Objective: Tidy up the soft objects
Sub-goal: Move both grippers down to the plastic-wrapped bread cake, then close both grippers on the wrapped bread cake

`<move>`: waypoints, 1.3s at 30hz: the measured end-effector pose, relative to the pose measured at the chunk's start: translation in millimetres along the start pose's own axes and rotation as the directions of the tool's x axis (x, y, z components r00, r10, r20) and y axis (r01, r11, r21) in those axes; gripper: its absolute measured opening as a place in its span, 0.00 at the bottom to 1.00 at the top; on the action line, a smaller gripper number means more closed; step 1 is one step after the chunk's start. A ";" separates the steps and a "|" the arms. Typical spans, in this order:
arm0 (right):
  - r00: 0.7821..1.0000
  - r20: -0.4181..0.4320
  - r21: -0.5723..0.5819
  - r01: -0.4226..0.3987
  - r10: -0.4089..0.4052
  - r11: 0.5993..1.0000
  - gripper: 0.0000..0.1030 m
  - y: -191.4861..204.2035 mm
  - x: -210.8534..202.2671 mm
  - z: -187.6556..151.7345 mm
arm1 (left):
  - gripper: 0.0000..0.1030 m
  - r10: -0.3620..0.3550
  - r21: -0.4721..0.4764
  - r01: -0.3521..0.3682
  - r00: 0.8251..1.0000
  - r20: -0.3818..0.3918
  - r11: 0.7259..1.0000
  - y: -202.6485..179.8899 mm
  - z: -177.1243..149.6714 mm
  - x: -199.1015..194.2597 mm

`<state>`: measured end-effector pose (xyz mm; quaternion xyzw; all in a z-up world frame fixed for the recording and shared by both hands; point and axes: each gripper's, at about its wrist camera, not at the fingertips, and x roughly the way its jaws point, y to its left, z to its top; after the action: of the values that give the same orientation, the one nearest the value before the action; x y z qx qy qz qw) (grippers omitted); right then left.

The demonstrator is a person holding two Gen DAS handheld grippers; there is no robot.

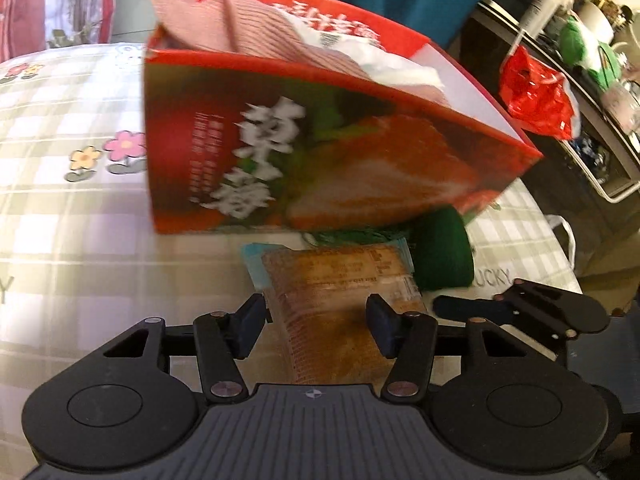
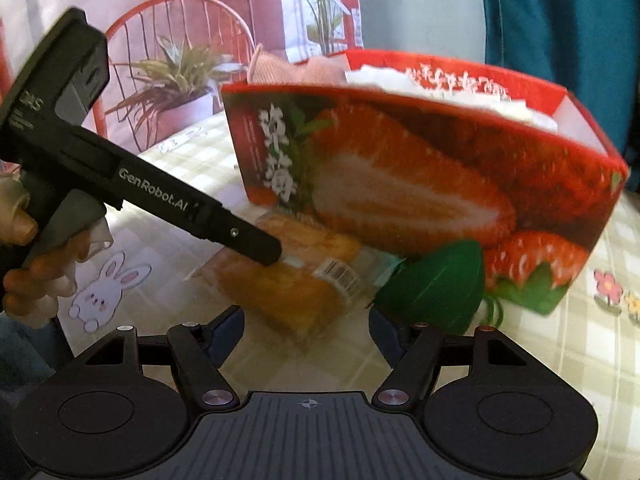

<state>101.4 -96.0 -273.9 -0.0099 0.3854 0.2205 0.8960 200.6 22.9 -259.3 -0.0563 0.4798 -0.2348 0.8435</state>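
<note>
Checked tablecloth with red strawberry box tilted, pink cloth inside.
Left gripper jaws spread around bagged bread, pads not touching; right gripper open, empty; green yarn ball wedged beneath box, beside bread.

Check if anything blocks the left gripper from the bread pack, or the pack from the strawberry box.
Nothing visible blocks the left gripper: its open jaws already flank the bread pack. The box sits right behind the pack, open-topped but partly filled with pink cloth. A green ball lies beside the pack, not in between.
</note>
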 end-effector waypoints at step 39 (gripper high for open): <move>0.999 0.039 0.015 -0.016 0.016 1.000 0.50 -1.6 -4.8 -26.9 | 0.40 0.021 -0.069 -0.013 0.993 0.114 0.998 -21.7 -42.5 -15.6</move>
<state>80.6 -104.4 -289.7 0.0040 0.3697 0.2249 0.9015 150.9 16.2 -262.8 -0.0944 0.4389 -0.2077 0.8691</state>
